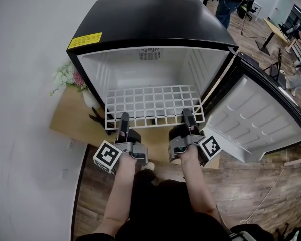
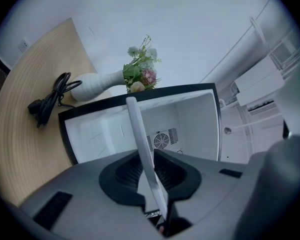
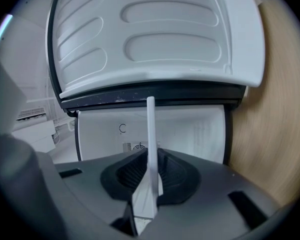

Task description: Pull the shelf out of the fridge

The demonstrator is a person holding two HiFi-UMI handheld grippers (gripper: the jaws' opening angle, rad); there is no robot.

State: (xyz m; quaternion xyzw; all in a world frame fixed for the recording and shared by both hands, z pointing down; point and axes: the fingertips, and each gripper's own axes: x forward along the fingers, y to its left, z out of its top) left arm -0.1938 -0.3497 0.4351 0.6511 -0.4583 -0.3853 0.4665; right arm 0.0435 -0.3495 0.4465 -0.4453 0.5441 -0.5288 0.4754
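A black mini fridge (image 1: 155,21) stands on a wooden table (image 1: 72,119) with its door (image 1: 253,119) swung open to the right. The white wire shelf (image 1: 153,104) sticks partly out of the white interior. My left gripper (image 1: 124,118) is shut on the shelf's front edge at its left, my right gripper (image 1: 187,115) on the same edge at its right. In the left gripper view the shelf's white rim (image 2: 140,134) runs edge-on between the jaws of the left gripper (image 2: 151,171). The right gripper view shows the rim (image 3: 151,129) clamped the same way in the right gripper (image 3: 149,176).
A white vase with flowers (image 1: 70,77) lies on the table left of the fridge, with a coiled black cable (image 1: 98,118) beside it. A white wall closes the left side. A person (image 1: 231,1) stands far behind, near desks. The open door blocks the right.
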